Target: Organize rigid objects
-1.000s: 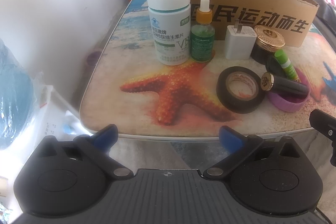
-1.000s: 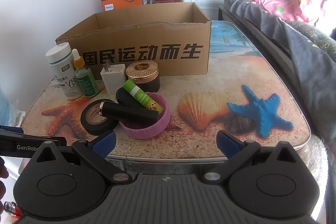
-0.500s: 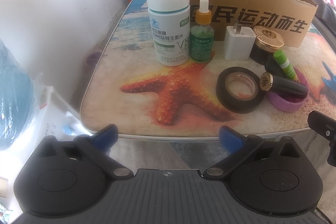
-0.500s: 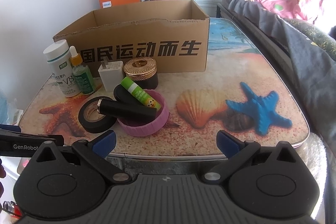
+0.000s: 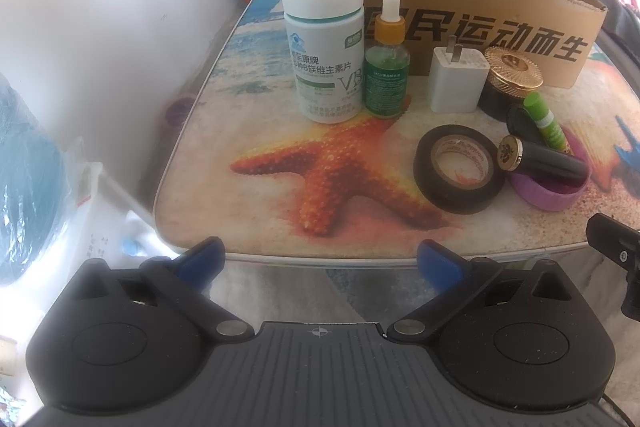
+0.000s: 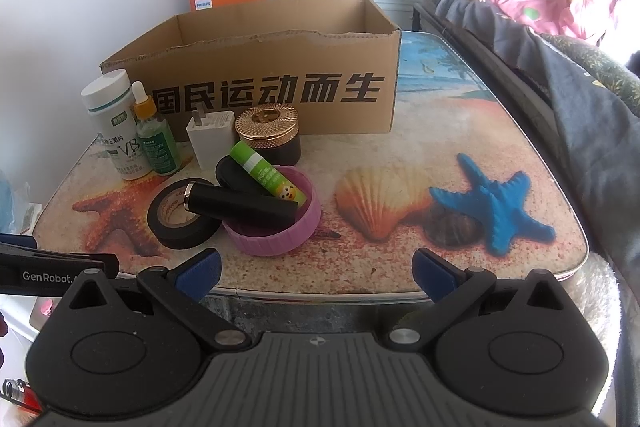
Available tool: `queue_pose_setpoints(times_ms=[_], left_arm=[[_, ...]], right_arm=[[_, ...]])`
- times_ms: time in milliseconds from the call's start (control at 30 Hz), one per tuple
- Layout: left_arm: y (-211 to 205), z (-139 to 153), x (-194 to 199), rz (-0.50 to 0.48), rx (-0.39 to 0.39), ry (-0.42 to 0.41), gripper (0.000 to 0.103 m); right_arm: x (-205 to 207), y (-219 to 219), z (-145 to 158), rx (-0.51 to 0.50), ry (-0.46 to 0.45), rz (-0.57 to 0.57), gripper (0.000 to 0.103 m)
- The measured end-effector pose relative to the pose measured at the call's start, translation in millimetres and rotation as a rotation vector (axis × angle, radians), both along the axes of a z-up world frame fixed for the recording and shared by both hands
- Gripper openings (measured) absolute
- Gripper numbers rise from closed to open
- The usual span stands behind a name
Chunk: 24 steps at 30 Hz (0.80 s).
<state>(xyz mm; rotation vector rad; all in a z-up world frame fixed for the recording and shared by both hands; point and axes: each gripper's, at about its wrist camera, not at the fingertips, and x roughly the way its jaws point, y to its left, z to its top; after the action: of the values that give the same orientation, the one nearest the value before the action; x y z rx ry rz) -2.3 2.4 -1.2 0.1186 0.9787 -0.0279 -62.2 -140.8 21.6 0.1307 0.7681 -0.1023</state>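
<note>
A: Both tools off the near edge of the desk (image 6: 460,131). Left hand-held gripper (image 5: 320,261) — blue fingertips spread wide, nothing between them. Right hand-held gripper (image 6: 316,273) the same: jaws apart, empty.

B: Where do the objects sit?

A: All clustered toward the left half of the desk, in front of the cardboard box (image 6: 280,67), which stands along the far edge with its top open. Nearest the left edge, a white vitamin bottle (image 5: 326,47) stands upright; just beside it a green dropper bottle (image 5: 387,67), also upright. Next along the box front, a white charger plug (image 5: 456,83), prongs up, then a dark jar with a gold lid (image 5: 512,79).

B: And closer to the near edge?

A: A roll of black tape (image 5: 458,167) lying flat, touching a shallow pink lid (image 6: 280,227). A black lipstick tube (image 6: 240,203) lies across both — one end over the tape, the other in the pink lid. A green lip balm (image 6: 266,173) leans tilted in the lid, with a small black object behind it that I cannot identify.

B: Right half of the desk?

A: Printed shell and blue starfish only.
</note>
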Motion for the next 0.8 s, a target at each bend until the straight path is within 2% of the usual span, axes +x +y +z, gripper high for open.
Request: queue_pose_setpoints(times_ms=[800], left_arm=[[0.3, -0.1, 0.2, -0.011, 0.002, -0.001, 0.103]], right_arm=[[1.5, -5.1, 2.1, -0.001, -0.027, 0.017, 0.103]])
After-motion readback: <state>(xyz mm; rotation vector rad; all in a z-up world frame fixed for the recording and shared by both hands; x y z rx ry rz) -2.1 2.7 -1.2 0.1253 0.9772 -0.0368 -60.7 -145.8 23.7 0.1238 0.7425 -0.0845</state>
